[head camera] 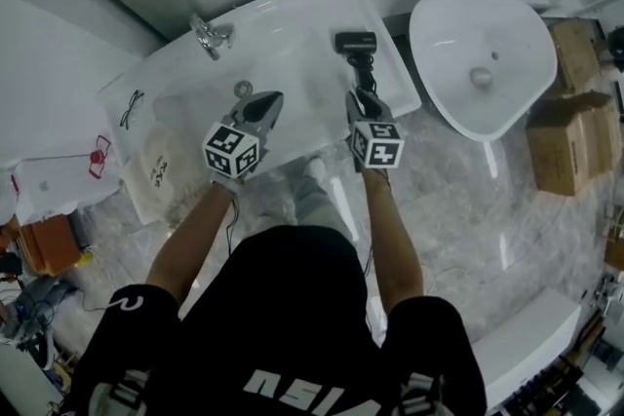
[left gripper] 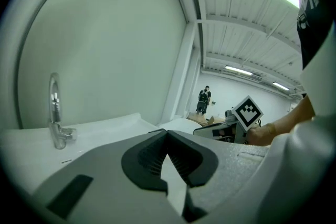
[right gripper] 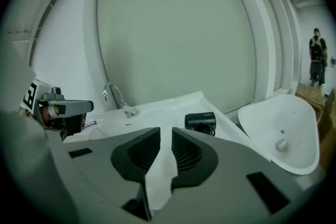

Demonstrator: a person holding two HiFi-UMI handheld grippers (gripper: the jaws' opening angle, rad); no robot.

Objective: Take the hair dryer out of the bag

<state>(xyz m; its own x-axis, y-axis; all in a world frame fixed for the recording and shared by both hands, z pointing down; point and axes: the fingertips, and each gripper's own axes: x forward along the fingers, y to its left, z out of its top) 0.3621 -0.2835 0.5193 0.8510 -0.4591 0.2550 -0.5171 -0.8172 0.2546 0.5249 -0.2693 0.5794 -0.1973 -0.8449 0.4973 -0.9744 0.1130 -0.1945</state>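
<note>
The black hair dryer (head camera: 356, 42) lies on the white counter (head camera: 322, 5) near its back right corner, its cord (head camera: 364, 73) trailing toward me; it also shows in the right gripper view (right gripper: 200, 121). A flat white bag (head camera: 156, 169) with dark print rests at the counter's front left. My left gripper (head camera: 271, 100) hovers over the sink bowl, shut with nothing in it (left gripper: 167, 136). My right gripper (head camera: 363, 96) hangs just in front of the cord, its jaws a narrow slit apart and empty (right gripper: 165, 134). The dryer lies beyond its tips, apart from them.
A chrome faucet (head camera: 210, 34) stands at the counter's back left. A white oval basin (head camera: 483, 63) sits to the right, cardboard boxes (head camera: 575, 112) beyond it. A white cloth with a red bow (head camera: 58, 175) lies far left. A person stands far off (right gripper: 316, 57).
</note>
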